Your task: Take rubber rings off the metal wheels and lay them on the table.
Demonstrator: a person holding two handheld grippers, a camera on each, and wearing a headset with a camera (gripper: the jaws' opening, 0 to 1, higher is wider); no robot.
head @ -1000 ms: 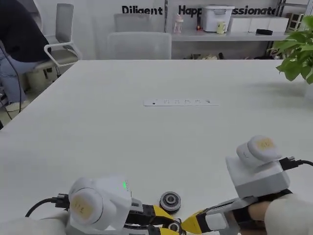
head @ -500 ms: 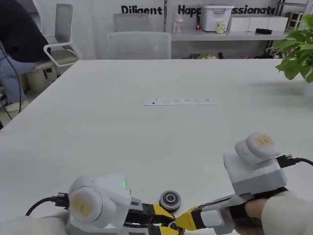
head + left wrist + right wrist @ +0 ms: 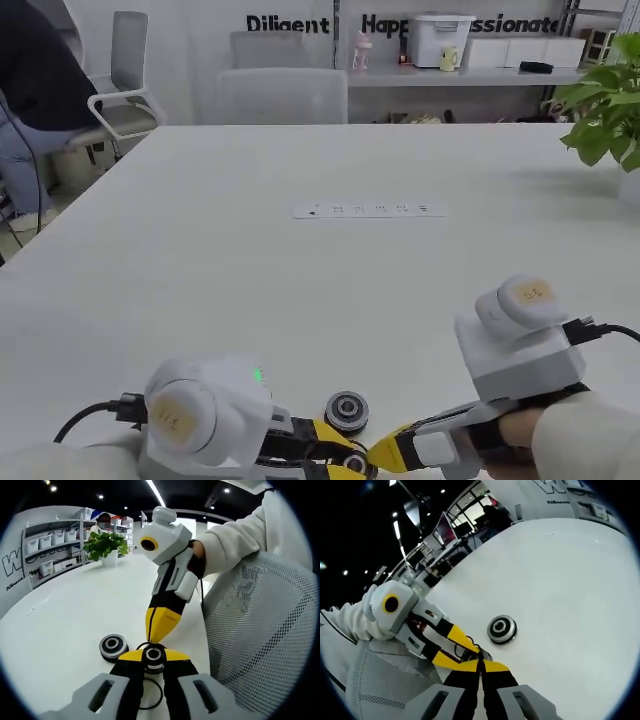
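Tabletop, broad and white, lies under both tools. On it the left gripper has its yellow jaws clamped on a metal wheel. The right gripper meets it tip to tip, jaws pressed together on the thin black rubber ring at that wheel's rim. Just beside them a second wheel lies flat on the white surface, apart from both grippers. Smaller still is another black loop, seen beneath the left jaws.
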